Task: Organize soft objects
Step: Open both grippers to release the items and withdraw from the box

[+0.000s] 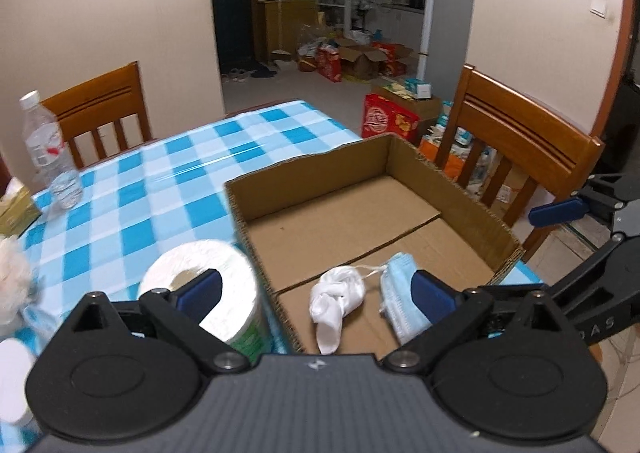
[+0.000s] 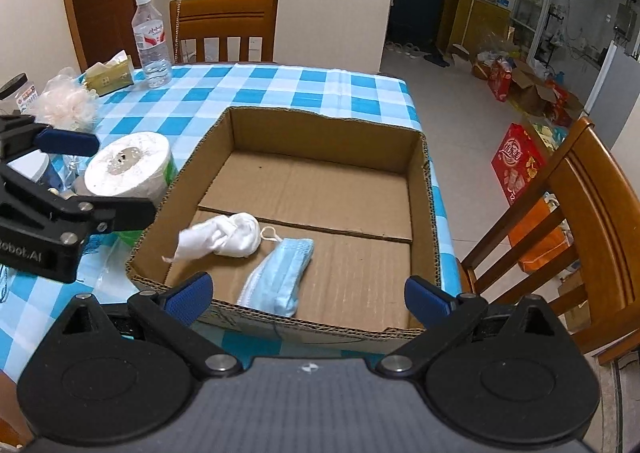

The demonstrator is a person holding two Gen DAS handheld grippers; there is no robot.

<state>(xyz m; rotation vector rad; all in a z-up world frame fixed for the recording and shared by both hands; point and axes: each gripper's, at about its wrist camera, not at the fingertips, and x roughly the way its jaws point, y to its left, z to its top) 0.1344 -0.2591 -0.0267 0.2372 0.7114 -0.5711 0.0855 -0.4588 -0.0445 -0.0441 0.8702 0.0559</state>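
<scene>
- Black left gripper point(image 1: 316, 289) and right gripper point(image 2: 308, 293) hover with jaws wide, gripping nothing.
- Blue face mask point(image 2: 280, 277) and knotted white cloth point(image 2: 228, 237) lie by the cardboard box's point(image 2: 424, 189) near wall.
- Toilet roll point(image 2: 128, 169) stands just beside the box on the checked table point(image 2: 280, 85).
- Water bottle point(image 2: 152, 41) stands at the table's far left corner.

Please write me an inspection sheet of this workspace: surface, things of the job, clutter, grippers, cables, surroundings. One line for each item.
Surface: table with blue-and-white checked cloth.
Job's things: open cardboard box holding a knotted white cloth and a blue face mask, lying side by side; toilet paper roll upright outside the box, at its left wall; fluffy pale puff farther left.
Clutter: water bottle, tissue pack, both at the far left.
Grippers: left gripper open, nothing held; right gripper open, empty.
Cables: nothing seen.
Surroundings: wooden chairs, boxes on the floor.
</scene>
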